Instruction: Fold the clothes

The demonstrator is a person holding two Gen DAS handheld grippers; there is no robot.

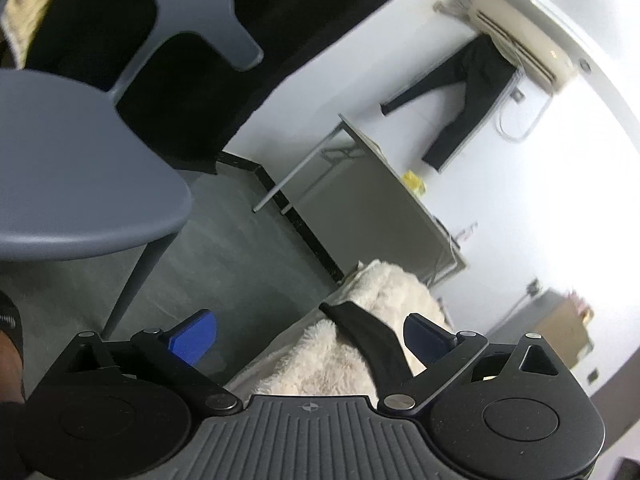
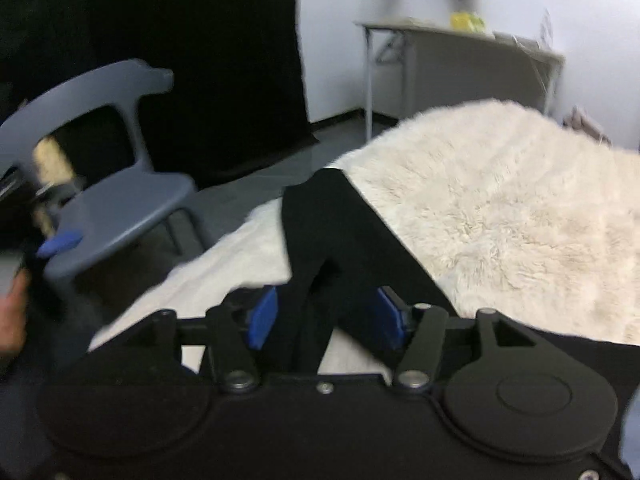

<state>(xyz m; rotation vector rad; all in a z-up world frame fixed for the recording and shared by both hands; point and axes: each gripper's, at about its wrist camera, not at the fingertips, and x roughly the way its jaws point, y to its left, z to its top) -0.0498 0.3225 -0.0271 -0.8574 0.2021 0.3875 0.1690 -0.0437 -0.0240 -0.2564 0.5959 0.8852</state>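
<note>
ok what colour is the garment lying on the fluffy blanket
Black garment on a cream blanket; clearest in the right wrist view.

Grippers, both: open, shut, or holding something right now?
Left gripper: open, holding nothing.
Right gripper: open; black garment lies between its fingers, pads not pressing on it.

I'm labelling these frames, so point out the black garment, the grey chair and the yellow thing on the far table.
black garment (image 2: 340,216), right wrist view, upper fold.
grey chair (image 1: 80,184), left wrist view, seat.
yellow thing (image 1: 414,182), left wrist view, middle.
</note>
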